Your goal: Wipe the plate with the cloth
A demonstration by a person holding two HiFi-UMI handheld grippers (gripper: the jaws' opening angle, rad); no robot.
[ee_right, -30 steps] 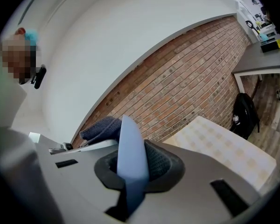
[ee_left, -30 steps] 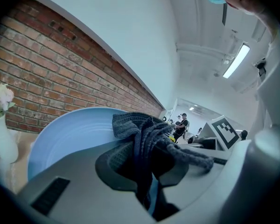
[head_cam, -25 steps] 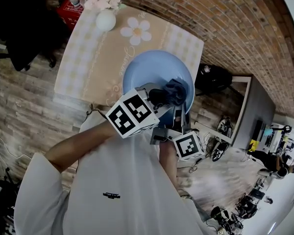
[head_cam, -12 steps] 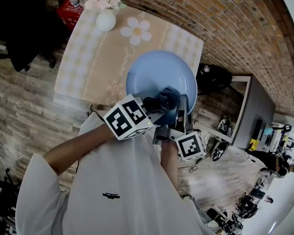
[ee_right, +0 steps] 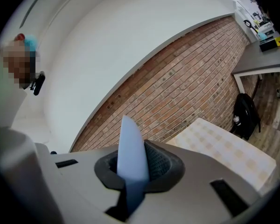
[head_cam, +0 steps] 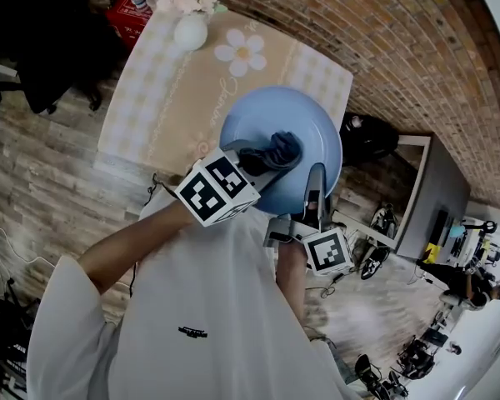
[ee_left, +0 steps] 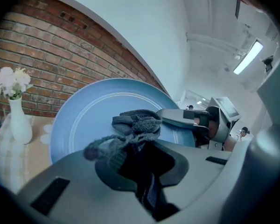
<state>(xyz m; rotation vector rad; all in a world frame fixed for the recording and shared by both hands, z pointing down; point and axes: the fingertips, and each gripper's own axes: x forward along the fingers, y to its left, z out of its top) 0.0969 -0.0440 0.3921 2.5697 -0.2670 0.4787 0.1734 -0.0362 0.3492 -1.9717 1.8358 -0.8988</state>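
A large light-blue plate (head_cam: pixel 271 119) is held up above the table, tilted towards me. My right gripper (head_cam: pixel 315 183) is shut on its near rim; in the right gripper view the plate (ee_right: pixel 130 157) shows edge-on between the jaws. My left gripper (head_cam: pixel 265 163) is shut on a dark grey cloth (head_cam: pixel 272 151) and presses it against the plate's face, a little below its middle. In the left gripper view the cloth (ee_left: pixel 130 132) bunches out of the jaws onto the plate (ee_left: pixel 84 120).
Below stands a table with a beige chequered cloth (head_cam: pixel 158 98) printed with a daisy. At its far end are a white vase of pale flowers (head_cam: pixel 190 25) and a red box (head_cam: pixel 133 11). A brick floor strip, a grey desk (head_cam: pixel 429 194) and a black bag (head_cam: pixel 367 140) lie right.
The cloth in my left gripper slid down and left across the plate, then back up towards its middle. The plate and right gripper shifted slightly.
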